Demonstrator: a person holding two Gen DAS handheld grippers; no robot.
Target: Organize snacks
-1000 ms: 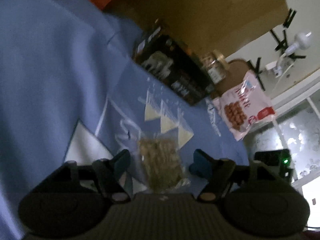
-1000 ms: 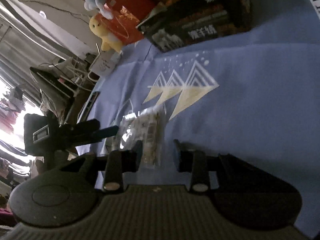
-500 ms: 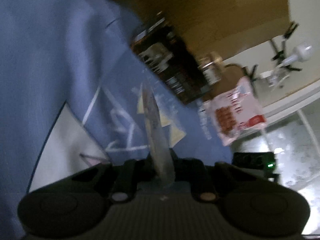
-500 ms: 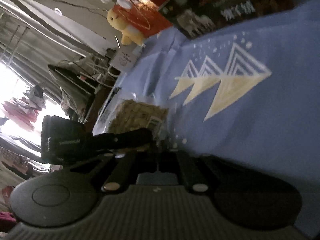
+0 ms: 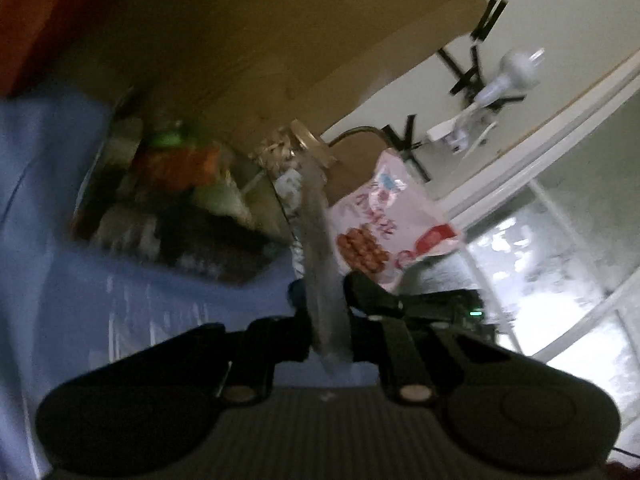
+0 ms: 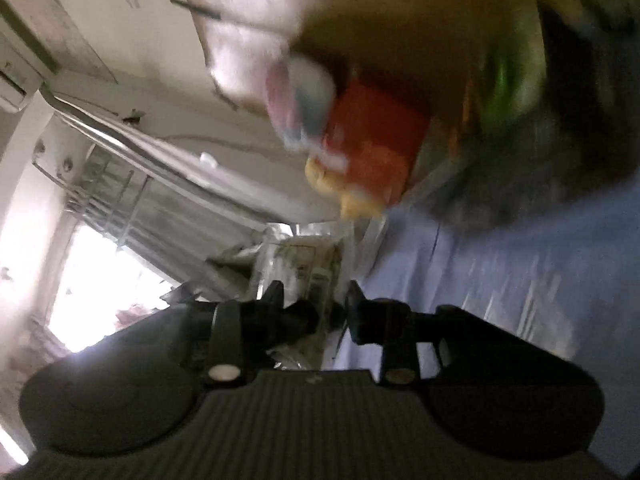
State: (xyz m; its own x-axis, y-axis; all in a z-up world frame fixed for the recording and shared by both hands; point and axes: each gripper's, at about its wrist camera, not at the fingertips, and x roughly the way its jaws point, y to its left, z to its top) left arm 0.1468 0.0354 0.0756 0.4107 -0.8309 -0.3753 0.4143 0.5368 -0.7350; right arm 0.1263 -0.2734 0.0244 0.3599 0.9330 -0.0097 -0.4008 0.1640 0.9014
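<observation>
Left wrist view: the left gripper [image 5: 326, 312] is clenched on a clear snack packet [image 5: 320, 256], which stands edge-on between the pads and rises toward the dark box [image 5: 176, 216] of mixed snacks at the far side of the blue cloth [image 5: 52, 216]; the jaws are easing slightly apart, yet the pads are in contact with the film. One second ago this packet lay flat on the cloth between wide-open jaws; it is now clear of the cloth and carried toward the box. A pink snack bag [image 5: 384, 224] leans just beyond the box, at the cloth's far right edge. Right wrist view: the right gripper [image 6: 314, 304] has the same packet [image 6: 304, 272] between its jaws, which are opening; motion blur hides whether the pads press on it, so its grip cannot be confirmed. A red carton [image 6: 372, 140] and plush toys [image 6: 344, 196] sit at the cloth's far edge, heavily blurred. Judgement: the pick-up step is complete and transport is under way; the left grip is the one to rely on, and a loosening hold on thin film risks a slip before placement in the box.
</observation>
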